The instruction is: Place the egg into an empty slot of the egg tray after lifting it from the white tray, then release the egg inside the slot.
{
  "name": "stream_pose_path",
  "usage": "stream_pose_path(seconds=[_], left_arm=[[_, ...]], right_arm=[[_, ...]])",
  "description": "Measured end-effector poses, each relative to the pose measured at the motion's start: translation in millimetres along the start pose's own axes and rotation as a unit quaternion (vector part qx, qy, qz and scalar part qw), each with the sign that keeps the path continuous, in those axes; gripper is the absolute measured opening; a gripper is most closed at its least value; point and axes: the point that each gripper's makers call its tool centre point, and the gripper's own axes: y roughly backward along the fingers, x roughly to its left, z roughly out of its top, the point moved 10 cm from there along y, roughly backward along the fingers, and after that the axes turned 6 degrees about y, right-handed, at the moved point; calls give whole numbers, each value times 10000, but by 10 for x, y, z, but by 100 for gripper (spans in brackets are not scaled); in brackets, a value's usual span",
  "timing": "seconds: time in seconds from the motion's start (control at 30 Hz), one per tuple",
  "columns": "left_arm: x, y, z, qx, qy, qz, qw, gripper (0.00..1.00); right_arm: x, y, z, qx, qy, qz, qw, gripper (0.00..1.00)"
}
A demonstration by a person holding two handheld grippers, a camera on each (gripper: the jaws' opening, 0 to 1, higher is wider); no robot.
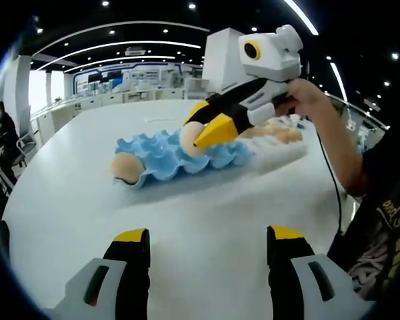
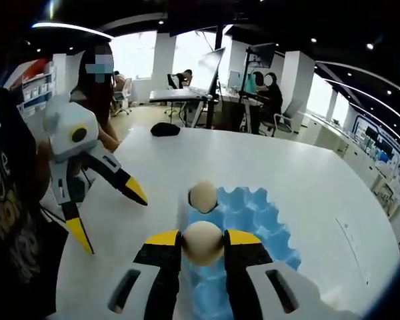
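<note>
A blue egg tray [image 1: 167, 157] lies on the white table, with one egg [image 1: 128, 167] seated in its end slot. My right gripper [image 1: 199, 135] hangs over the tray, shut on a second egg [image 1: 189, 141]. In the right gripper view that held egg [image 2: 202, 243] sits between the yellow-tipped jaws above the blue tray [image 2: 263, 220], and the seated egg [image 2: 203, 197] is in the far corner slot. The white tray [image 1: 290, 152] with more eggs [image 1: 285, 135] lies just beyond the blue one. My left gripper [image 1: 207, 240] is open over bare table, also seen as the left gripper [image 2: 113, 223].
A person's forearm [image 1: 327, 127] reaches in from the right behind the right gripper. A white box [image 1: 221, 57] stands at the back of the table. A small black object [image 2: 165, 129] lies on the table's far side. Desks and seated people are beyond.
</note>
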Motion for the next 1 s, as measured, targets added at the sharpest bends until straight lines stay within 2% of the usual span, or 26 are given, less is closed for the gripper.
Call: stream_pose_path(seconds=[1.0], left_arm=[[97, 91, -57, -42, 109, 145, 9998, 72]], right_arm=[[13, -292, 192, -61, 158, 255, 9995, 26]])
